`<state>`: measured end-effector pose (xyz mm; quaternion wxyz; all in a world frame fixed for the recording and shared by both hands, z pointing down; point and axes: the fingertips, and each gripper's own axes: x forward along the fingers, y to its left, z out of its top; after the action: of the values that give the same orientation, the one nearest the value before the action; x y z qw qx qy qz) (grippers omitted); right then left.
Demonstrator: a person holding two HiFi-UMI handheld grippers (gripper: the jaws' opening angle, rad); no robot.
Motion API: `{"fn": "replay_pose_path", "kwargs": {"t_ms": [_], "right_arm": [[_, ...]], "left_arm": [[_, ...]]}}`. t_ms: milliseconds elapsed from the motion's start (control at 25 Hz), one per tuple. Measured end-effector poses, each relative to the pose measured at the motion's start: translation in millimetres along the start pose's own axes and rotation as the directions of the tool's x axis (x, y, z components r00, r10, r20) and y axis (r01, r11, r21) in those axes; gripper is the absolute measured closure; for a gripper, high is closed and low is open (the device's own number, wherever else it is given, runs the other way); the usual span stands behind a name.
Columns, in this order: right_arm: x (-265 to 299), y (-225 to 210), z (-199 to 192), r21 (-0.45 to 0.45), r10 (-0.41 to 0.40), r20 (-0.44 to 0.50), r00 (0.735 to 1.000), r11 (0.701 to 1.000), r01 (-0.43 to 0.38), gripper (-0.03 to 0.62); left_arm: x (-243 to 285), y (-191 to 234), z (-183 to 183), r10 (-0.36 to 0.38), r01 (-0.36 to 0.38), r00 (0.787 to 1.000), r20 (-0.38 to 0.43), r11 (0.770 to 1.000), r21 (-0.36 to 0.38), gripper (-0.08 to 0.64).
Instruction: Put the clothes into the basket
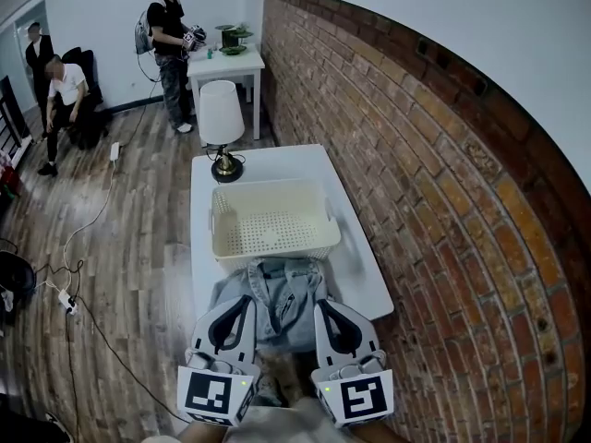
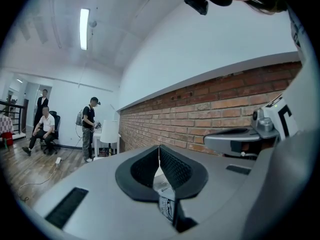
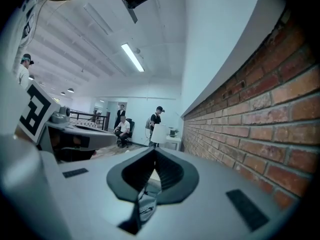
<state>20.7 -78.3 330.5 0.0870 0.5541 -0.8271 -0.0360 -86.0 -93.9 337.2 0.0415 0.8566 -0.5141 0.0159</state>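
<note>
While both tongs are held side by side at the bottom of the head view, the clothes [image 1: 275, 301], a heap of pale blue denim, lie on the near end of the white desk [image 1: 355, 275]. The heap's far edge sits right up against the near wall of the cream basket [image 1: 273, 252]. The basket has a perforated bottom and nothing in it. Beyond it a lamp [image 1: 222, 118] with a white shade stands on the far end of the desk. The left tongs [image 1: 242, 300] and right tongs [image 1: 324, 305] point forward, their tips showing over the near part of the denim; whether they touch it cannot be told from here. A brick wall [image 1: 443, 183] runs along the right, and a wooden floor [image 1: 129, 238] with a cable lies to the left. Three people are far back in the room.

From the left gripper view, the left tongs [image 2: 159, 150] are closed, ribbed pads pressed together with nothing between them. The right tongs show at the right edge, and the lamp shows far off.

From the right gripper view, the right tongs [image 3: 154, 152] are likewise closed and empty, pads meeting in a thin line. The left tongs show at the left, the brick wall at the right.
</note>
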Motion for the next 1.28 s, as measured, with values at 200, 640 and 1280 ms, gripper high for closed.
{"fn": "replay_pose_path", "kwargs": {"t_ms": [200,640,1280], "right_arm": [[8.1,-0.1,-5.9,0.009,-0.005,-0.014,1.0,1.0,0.005,0.586],[21.6,-11.2,-36.2,0.038,0.012,-0.065,0.998,0.999,-0.009,0.586],[43.7,-26.4,-122.3,0.003,0.017,-0.209,0.978,1.0,-0.016,0.58]], "left_arm": [[3.4,8.1,-5.5,0.007,-0.007,1.0,-0.014,1.0,0.003,0.549],[18.9,17.8,-30.9,0.006,-0.006,0.999,-0.039,1.0,-0.003,0.549],[37.0,51.9,-128.8,0.042,-0.035,0.976,-0.215,0.999,0.035,0.548]]}}
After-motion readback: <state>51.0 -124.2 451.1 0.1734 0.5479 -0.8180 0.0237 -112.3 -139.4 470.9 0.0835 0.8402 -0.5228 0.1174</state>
